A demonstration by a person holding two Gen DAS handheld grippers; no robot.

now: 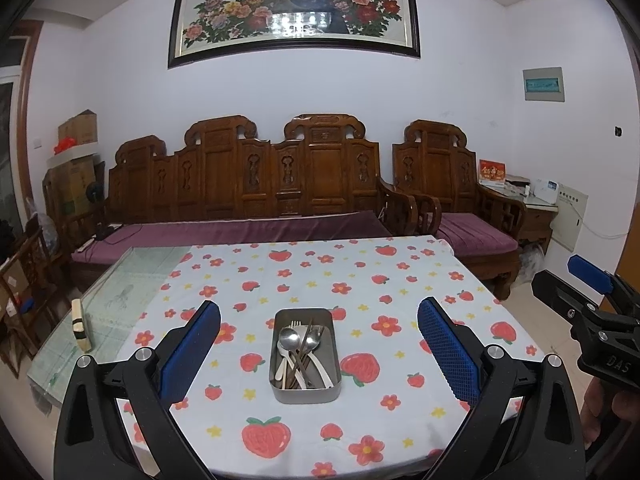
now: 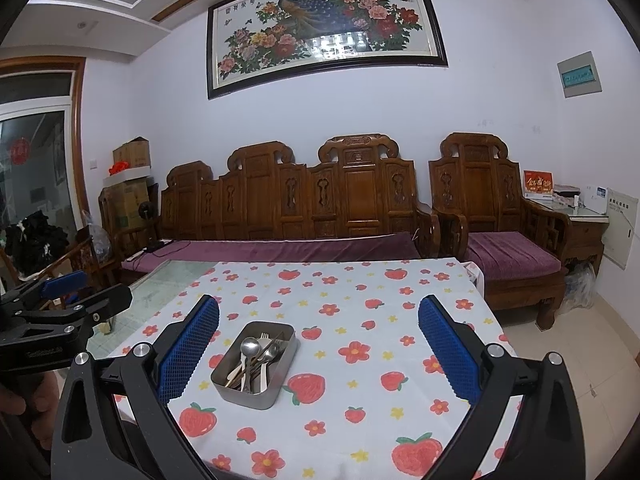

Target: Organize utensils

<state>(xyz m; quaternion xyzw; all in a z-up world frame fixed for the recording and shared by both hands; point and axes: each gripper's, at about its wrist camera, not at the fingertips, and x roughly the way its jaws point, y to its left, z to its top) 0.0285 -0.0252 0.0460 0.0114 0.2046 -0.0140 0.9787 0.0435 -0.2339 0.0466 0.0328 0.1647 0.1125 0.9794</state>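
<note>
Left tool (image 1: 319,344) and right tool (image 2: 319,344) gape wide, empty, above tin (image 1: 306,394); tablecloth (image 1: 400,280) around bare.

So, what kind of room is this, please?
Probably a home living room: a carved wooden sofa with purple cushions, a framed peacock painting on the wall, and a table with a strawberry-print cloth.

Open left tongs (image 1: 319,340), metal tin (image 1: 306,390) of utensils (image 1: 301,354) between

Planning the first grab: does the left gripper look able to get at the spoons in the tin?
Probably yes. The left gripper is open, the tin has no lid, and nothing lies between them.
</note>
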